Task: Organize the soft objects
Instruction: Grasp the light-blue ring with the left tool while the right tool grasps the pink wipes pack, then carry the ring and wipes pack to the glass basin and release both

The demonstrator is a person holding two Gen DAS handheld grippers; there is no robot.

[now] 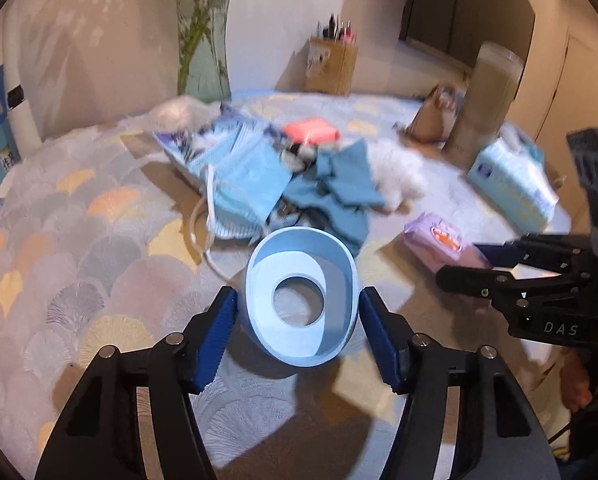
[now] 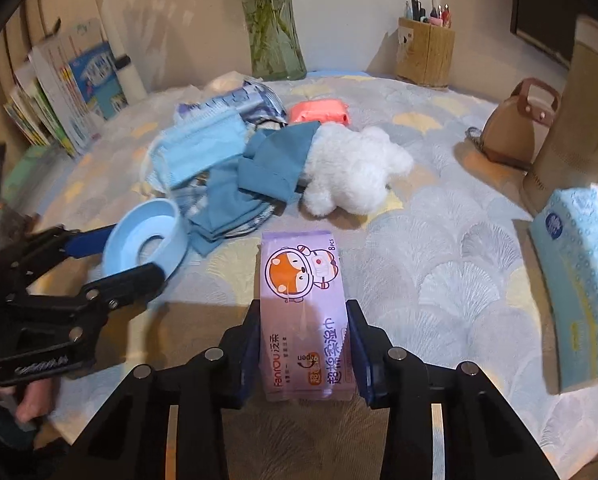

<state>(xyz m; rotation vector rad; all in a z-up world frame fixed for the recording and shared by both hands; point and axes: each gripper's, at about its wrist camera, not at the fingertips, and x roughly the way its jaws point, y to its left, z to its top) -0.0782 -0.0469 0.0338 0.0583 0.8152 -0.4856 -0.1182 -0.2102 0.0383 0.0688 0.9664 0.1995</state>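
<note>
A: What covers my table?
B: A cloth (image 2: 439, 240) with fan pattern. At my twelve o'clock lie masks (image 2: 197, 148), blue fabric (image 2: 275, 168), a white plush (image 2: 351, 168); at three, a tissue pack (image 2: 575, 284).

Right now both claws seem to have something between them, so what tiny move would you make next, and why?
Probably lift the right gripper a little: its pads already press both sides of the purple wipes pack, which lies flat on the tablecloth. The left gripper only straddles the blue tape roll, with gaps beside its pads, so it should close first.
</note>
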